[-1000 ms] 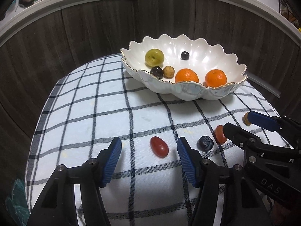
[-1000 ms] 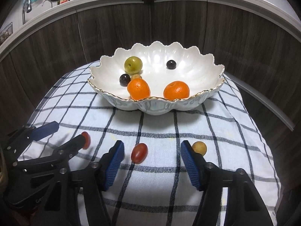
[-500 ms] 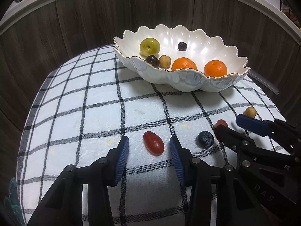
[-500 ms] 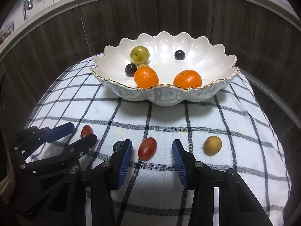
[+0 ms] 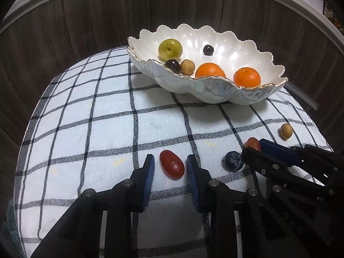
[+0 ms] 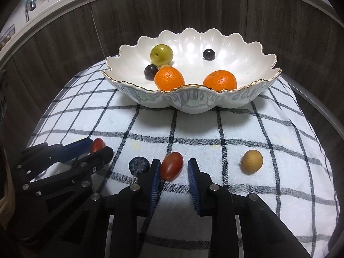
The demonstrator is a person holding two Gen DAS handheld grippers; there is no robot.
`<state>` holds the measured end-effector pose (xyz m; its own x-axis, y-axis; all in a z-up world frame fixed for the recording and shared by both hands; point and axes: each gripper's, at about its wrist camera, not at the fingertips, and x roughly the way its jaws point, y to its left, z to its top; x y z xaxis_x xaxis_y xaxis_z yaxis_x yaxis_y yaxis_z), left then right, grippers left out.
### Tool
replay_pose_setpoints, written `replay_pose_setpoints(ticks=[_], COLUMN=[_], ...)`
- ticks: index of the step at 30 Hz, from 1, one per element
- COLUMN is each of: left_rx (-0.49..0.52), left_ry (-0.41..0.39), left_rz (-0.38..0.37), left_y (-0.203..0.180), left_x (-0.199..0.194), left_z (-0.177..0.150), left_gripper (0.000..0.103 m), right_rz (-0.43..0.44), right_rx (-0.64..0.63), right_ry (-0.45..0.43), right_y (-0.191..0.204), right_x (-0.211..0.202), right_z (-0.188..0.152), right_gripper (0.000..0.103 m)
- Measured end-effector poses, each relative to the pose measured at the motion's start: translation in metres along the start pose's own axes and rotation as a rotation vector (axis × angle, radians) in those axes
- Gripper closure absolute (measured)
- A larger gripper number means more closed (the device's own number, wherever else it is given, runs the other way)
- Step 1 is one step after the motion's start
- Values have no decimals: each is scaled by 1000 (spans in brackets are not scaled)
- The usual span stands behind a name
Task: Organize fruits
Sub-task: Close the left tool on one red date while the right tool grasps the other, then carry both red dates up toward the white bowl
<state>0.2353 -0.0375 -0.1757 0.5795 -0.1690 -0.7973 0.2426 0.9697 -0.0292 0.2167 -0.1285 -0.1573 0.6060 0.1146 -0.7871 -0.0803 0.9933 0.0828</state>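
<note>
Two red oval fruits lie on the checked cloth. My left gripper [image 5: 169, 161] has one red fruit [image 5: 172, 167] between its blue pads; its jaws are closing, with a thin gap still showing on the fruit's left side. My right gripper [image 6: 173, 165] is shut on the other red fruit [image 6: 172, 166], and its left pad touches the fruit. Between the grippers lies a blueberry [image 6: 139, 165]. A small brown fruit [image 6: 252, 161] sits to the right. The white scalloped bowl [image 6: 193, 101] behind holds two oranges, a green fruit, two dark grapes and a brown fruit.
The checked cloth [image 5: 96, 107] covers a small rounded table with dark wood panels close behind and around it. The two grippers stand side by side near the front edge, a few centimetres apart. Bare cloth stretches to the left of the bowl.
Both pairs of jaws have narrowed from wide open to close around their red fruits. Both grippers tipped a little. The fruits have stayed in place.
</note>
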Motion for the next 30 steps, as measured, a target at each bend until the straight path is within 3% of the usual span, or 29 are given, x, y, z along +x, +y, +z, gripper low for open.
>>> replay_pose_setpoints(ticks=[5, 30], left_rx=[2, -6], left_ry=[-2, -53], left_rz=[0, 13], left_y=[0, -4], left_x=[-1, -37], left_z=[0, 9], left_gripper=[81, 81], right_rz=[9, 0], right_rx=[0, 10], right_ry=[1, -86], right_y=[0, -4], right_x=[0, -36], right_z=[1, 14], right_gripper=[80, 81])
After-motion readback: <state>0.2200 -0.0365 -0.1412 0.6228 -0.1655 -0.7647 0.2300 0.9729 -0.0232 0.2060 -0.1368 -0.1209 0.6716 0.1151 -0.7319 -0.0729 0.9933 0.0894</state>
